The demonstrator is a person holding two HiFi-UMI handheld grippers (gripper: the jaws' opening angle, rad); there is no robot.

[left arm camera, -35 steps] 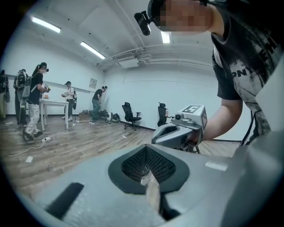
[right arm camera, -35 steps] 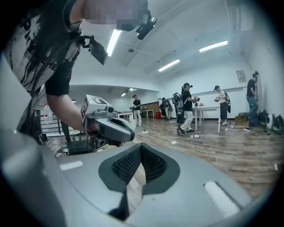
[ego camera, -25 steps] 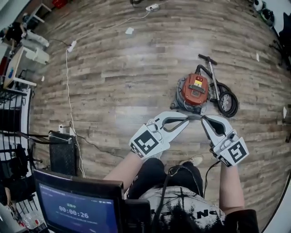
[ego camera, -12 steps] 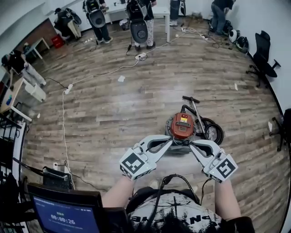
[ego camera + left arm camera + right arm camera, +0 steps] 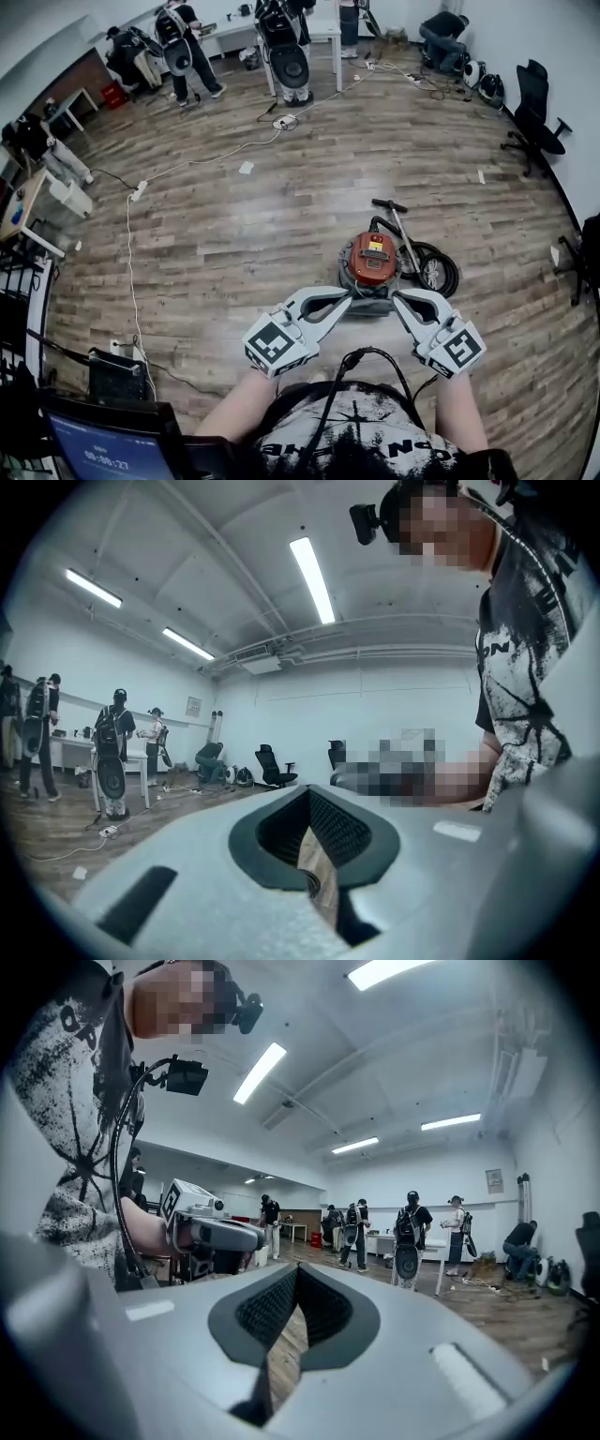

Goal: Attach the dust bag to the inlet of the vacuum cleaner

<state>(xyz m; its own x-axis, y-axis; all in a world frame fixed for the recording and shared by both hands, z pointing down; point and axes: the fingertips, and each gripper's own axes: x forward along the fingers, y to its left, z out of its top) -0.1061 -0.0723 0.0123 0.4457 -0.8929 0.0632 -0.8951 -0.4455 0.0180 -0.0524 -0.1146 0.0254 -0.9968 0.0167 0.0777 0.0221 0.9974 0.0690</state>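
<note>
The wooden floor spreads wide around the red-topped vacuum cleaner, which stands just beyond the tips. Both forearms reach forward, level and angled inward, so the left tongs and right tongs nearly meet. Both are clenched on nothing.

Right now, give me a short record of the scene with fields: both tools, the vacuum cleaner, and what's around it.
left tool: shut, nothing between its jaws
right tool: shut, nothing between its jaws
tool tips: turned toward each other with a gap between them, in front of the person
vacuum cleaner: red top, standing on the wooden floor just beyond the tools
hose: black, coiled beside the vacuum cleaner
background: people near a white table
</note>
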